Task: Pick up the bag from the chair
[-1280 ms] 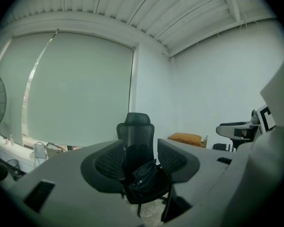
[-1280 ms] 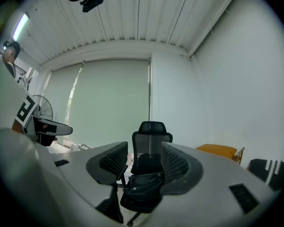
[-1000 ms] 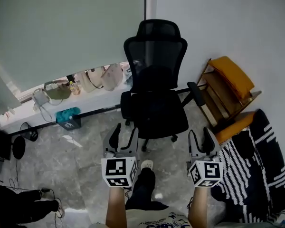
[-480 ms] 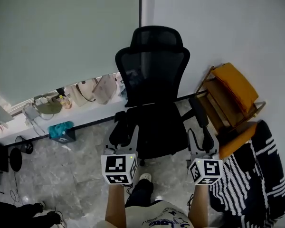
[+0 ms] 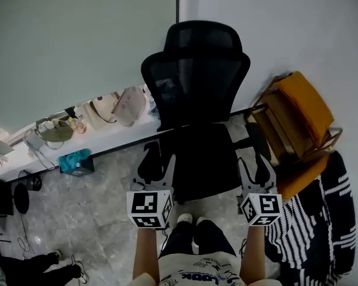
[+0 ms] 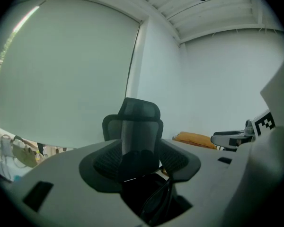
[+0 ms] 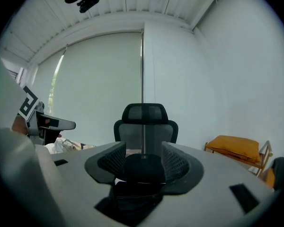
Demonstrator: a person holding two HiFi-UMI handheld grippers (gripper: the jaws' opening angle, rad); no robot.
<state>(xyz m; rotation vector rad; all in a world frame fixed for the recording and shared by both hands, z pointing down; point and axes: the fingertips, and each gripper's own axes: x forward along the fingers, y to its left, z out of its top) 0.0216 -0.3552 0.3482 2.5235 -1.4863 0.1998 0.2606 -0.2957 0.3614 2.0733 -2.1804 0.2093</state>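
A black mesh office chair stands against the white wall, seat towards me. On its black seat a dark mass with a strap-like curve shows in the left gripper view; I cannot tell it from the seat in the head view. My left gripper is open over the seat's front left corner, beside the left armrest. My right gripper is open at the seat's front right, by the right armrest. Nothing is between either pair of jaws. Each gripper view looks straight at the chair back.
Several beige and cream bags lie on the low window ledge at left, with a teal item below on the marble floor. A wooden rack with an orange cushion and a black-and-white striped cloth stand at right.
I have come closer to the chair. Both open grippers, earlier short of the seat, now reach over its front edge. The person's feet now stand right at the chair.
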